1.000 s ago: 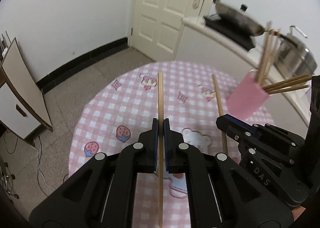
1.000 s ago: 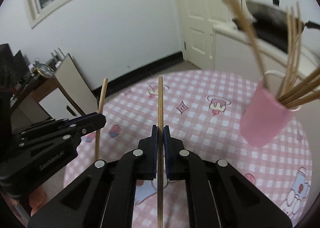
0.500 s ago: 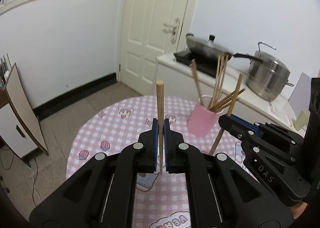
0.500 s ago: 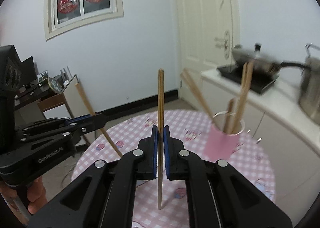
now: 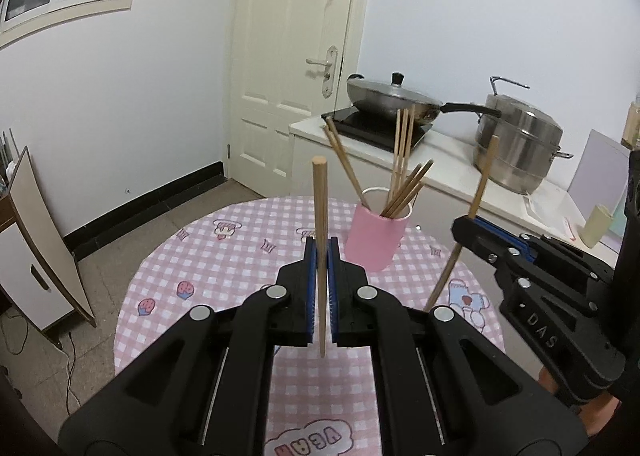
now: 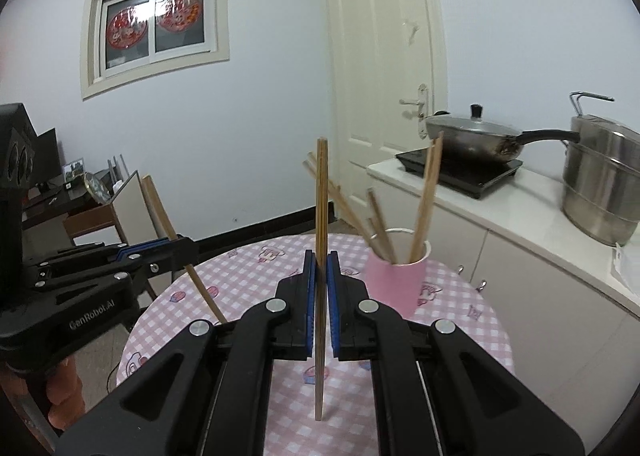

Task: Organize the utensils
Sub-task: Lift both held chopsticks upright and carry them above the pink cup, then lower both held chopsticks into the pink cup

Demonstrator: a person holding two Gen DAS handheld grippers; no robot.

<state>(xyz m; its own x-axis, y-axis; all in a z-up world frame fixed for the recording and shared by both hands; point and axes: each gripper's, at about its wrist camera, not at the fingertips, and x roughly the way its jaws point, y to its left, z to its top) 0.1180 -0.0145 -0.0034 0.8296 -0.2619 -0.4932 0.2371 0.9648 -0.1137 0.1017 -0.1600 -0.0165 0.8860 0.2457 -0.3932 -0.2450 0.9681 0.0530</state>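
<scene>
Now that both hands have lifted away from the pink checked counter (image 5: 224, 256), each black claw, left (image 5: 320, 252) and right (image 6: 320, 264), pinches one upright wooden chopstick (image 5: 319, 216) near the pink cup (image 5: 376, 240) of chopsticks, ready for dropping in.

A: Lighting ok? Both cams.
B: Even, soft indoor light, no hard shadows. Window (image 6: 154, 18) dark, w/ slight glare on the glass.
A: Distortion?
B: Heavy fisheye, black vignette at corners, door (image 5: 298, 60) bowed. Center sharp, no motion blur.
</scene>
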